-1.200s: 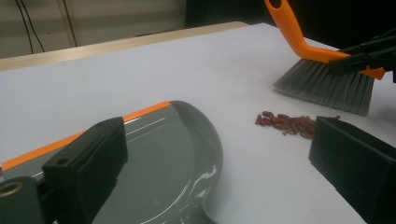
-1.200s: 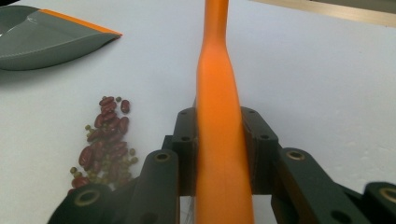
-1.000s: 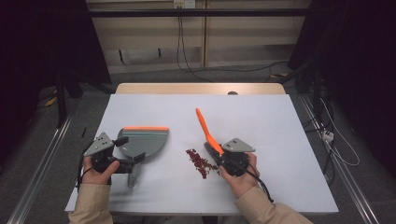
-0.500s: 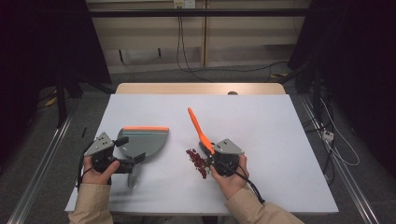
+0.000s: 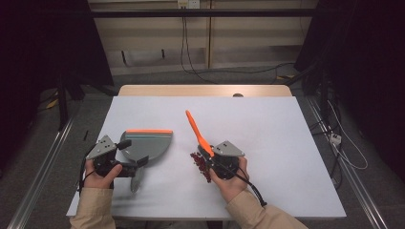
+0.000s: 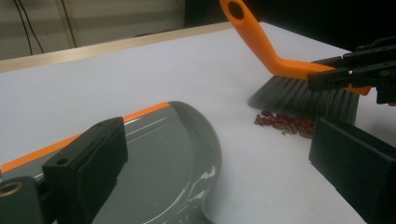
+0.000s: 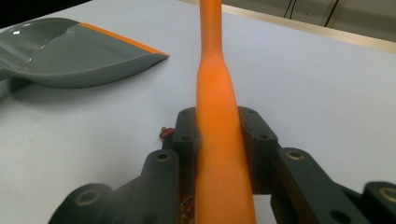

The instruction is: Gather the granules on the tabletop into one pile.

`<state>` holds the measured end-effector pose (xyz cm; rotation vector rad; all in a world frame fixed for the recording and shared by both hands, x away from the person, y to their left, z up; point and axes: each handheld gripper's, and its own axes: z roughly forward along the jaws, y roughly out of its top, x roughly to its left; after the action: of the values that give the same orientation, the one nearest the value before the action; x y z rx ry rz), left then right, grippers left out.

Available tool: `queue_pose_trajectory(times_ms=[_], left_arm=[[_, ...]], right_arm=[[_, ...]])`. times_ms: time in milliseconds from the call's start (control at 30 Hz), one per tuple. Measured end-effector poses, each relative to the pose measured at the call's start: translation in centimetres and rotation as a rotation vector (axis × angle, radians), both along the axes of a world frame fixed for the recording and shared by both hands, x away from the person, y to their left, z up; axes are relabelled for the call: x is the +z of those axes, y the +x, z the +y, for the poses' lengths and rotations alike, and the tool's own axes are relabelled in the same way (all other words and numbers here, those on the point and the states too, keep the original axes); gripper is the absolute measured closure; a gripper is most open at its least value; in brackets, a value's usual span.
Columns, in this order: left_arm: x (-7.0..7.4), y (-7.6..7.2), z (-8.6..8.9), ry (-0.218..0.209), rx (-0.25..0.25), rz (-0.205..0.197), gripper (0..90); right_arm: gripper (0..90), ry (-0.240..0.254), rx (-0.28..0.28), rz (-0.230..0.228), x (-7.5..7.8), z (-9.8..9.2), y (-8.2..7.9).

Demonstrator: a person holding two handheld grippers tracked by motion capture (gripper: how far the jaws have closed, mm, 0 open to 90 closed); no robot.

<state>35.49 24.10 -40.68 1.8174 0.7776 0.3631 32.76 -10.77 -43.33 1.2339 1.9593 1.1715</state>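
Observation:
A grey dustpan [image 5: 145, 143] with an orange lip lies on the white table [image 5: 286, 124], its handle pointing toward the person. My left gripper [image 5: 135, 165] stands open, jaws wide apart on either side of the pan's handle end [image 6: 187, 205]; the right jaw is clear of it. My right gripper [image 5: 210, 156] is shut on the orange handle of a brush [image 5: 196, 131], which leans up and away. The grey bristles [image 6: 299, 95] rest on a small heap of red beans [image 5: 199, 162], to the right of the pan. Both jaws [image 7: 219, 126] clamp the handle [image 7: 217, 84].
A wooden strip [image 5: 205, 90] runs along the table's far edge. Bare white tabletop lies to the right and beyond the brush. Cables [image 5: 334, 138] trail over the floor at the right, and metal rails [image 5: 43, 181] run along the left.
My right gripper has carried the brush left toward the dustpan, and its bristles now sit on the beans. The left gripper and the pan have stayed put.

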Motion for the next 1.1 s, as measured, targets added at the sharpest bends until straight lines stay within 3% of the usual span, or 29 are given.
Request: queue_pose_trajectory(times_ms=[67, 167, 233, 367, 567, 633, 767, 867, 933, 1033, 1100], left_arm=[[0.0, 0.0, 0.0, 0.000, -0.002, 0.000, 4.3], [0.0, 0.0, 0.0, 0.000, 0.000, -0.002, 4.3], [0.0, 0.0, 0.1, 0.003, 0.000, -0.002, 4.3], [0.0, 0.0, 0.0, 0.002, -0.002, 0.000, 4.3], [0.0, 0.0, 0.1, 0.001, 0.001, 0.000, 4.3], [0.0, 0.0, 0.1, 0.003, 0.000, 0.000, 4.3], [0.0, 0.0, 0.1, 0.003, 0.002, 0.002, 4.3], [0.0, 0.1, 0.1, 0.001, 0.003, 0.001, 4.3], [0.0, 0.0, 0.1, 0.002, 0.003, 0.001, 4.3], [0.0, 0.1, 0.1, 0.002, 0.005, 0.001, 4.3], [0.0, 0.1, 0.2, 0.004, 0.005, 0.004, 4.3]], right_arm=[[71.2, 0.019, 0.006, 0.008, 0.0, 0.1, 0.1], [71.1, 0.007, 0.016, 0.002, 0.0, 0.3, 0.2], [71.1, 0.031, 0.020, 0.012, 0.0, 0.2, 0.4], [71.1, 0.050, 0.020, -0.003, 0.4, -0.4, 0.8], [71.1, 0.141, 0.104, -0.056, 2.2, -2.8, 1.7], [71.1, 0.187, 0.183, -0.059, 2.8, -3.7, 1.9], [71.0, 0.203, 0.362, -0.057, 3.3, -4.9, 1.7], [71.1, 0.226, 0.484, -0.017, 3.0, -5.5, 1.6], [71.1, 0.218, 0.544, 0.011, 2.8, -5.6, 1.4], [71.1, 0.249, 0.625, 0.059, 2.4, -5.6, 1.1], [71.1, 0.234, 0.667, 0.066, 2.2, -5.3, 0.8]])
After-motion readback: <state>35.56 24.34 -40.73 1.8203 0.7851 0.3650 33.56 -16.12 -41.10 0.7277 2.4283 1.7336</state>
